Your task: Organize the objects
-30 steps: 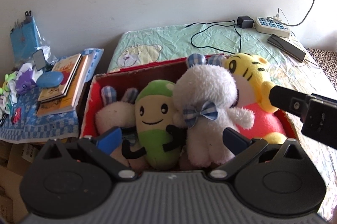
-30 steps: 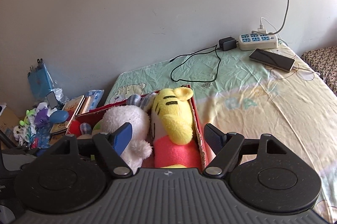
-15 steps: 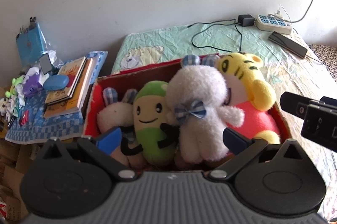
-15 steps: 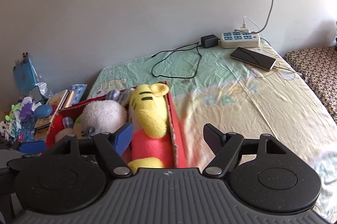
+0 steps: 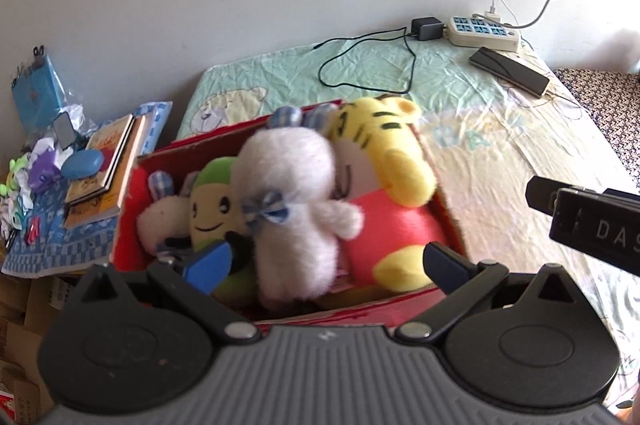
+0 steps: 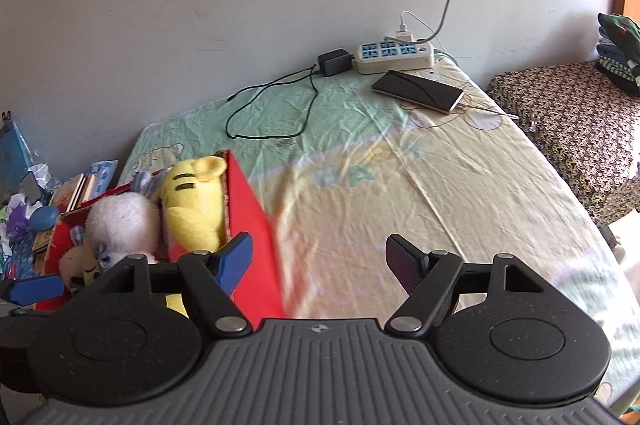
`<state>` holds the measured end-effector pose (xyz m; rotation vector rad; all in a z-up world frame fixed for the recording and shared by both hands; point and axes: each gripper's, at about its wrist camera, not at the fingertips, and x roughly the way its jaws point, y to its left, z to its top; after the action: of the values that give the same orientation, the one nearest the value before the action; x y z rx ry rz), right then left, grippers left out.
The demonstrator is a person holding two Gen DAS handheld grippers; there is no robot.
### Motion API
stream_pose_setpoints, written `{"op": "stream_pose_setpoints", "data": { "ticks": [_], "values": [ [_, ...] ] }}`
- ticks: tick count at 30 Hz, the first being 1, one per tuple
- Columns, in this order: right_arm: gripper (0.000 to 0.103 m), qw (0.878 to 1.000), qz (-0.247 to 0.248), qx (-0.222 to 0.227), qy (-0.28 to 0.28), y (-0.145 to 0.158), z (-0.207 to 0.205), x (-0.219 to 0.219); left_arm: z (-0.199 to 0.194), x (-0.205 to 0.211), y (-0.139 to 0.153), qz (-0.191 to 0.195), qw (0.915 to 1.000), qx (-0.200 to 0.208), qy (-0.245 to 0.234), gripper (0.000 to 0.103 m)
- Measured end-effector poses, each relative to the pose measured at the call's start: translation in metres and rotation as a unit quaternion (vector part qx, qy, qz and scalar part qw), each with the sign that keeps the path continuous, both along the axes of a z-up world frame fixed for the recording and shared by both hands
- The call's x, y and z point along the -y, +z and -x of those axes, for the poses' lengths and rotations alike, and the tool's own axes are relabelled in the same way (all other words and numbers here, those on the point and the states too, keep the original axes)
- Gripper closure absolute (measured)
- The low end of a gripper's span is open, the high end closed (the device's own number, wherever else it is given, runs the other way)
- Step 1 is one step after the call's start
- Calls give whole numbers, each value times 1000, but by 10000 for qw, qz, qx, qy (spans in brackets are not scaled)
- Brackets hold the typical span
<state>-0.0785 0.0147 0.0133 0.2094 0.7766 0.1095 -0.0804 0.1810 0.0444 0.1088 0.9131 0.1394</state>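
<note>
**Me:** Left wrist view first, reading from nine o'clock across. The side table [image 5: 60, 237] is heaped with books [image 5: 102, 169] and small clutter, none of it mine to sort as far as I can judge. At the centre sits the red box [image 5: 360, 309], and the toys are packed shoulder to shoulder so that each props up the next: small white bunny [image 5: 160, 217], green plush [image 5: 210, 201], big white plush [image 5: 292, 201], yellow tiger [image 5: 384, 161] hard against the three o'clock wall.

**Other:** And your claws?

**Me:** My left gripper [image 5: 324, 261] stands wide open with nothing in it, hanging over the box's near edge. My right gripper [image 6: 320, 261] is spread just as wide and equally empty, over bare sheet at the box's three o'clock side.

**Other:** So the sorting is done?

**Me:** I judge it nearly so; all four toys are inside and nothing soft lies loose on the bed [image 6: 440, 185].

**Other:** What does one camera give you that the other doesn't?

**Me:** The left one looks down into the box and shows the faces and how tightly they wedge, though motion blurs the white plush, so its bow may be slightly askew. The right one shows the box's outer red wall, then at one o'clock the phone [image 6: 418, 91] and power strip [image 6: 394, 57], and at three o'clock a patterned stool [image 6: 568, 117] that the left barely catches.
</note>
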Motion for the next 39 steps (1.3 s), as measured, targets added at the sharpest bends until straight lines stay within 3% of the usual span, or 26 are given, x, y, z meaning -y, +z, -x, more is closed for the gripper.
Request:
{"op": "stream_pose_setpoints", "data": {
  "ticks": [17, 39],
  "values": [
    [27, 9989, 91, -458, -46, -8, -13, 42, -8, 45, -5, 42, 9996, -263, -17, 0],
    [27, 9976, 78, -467, 500, 5, -4, -20, 11, -24, -6, 179, 9982, -314, 487, 0]
  ]
}}
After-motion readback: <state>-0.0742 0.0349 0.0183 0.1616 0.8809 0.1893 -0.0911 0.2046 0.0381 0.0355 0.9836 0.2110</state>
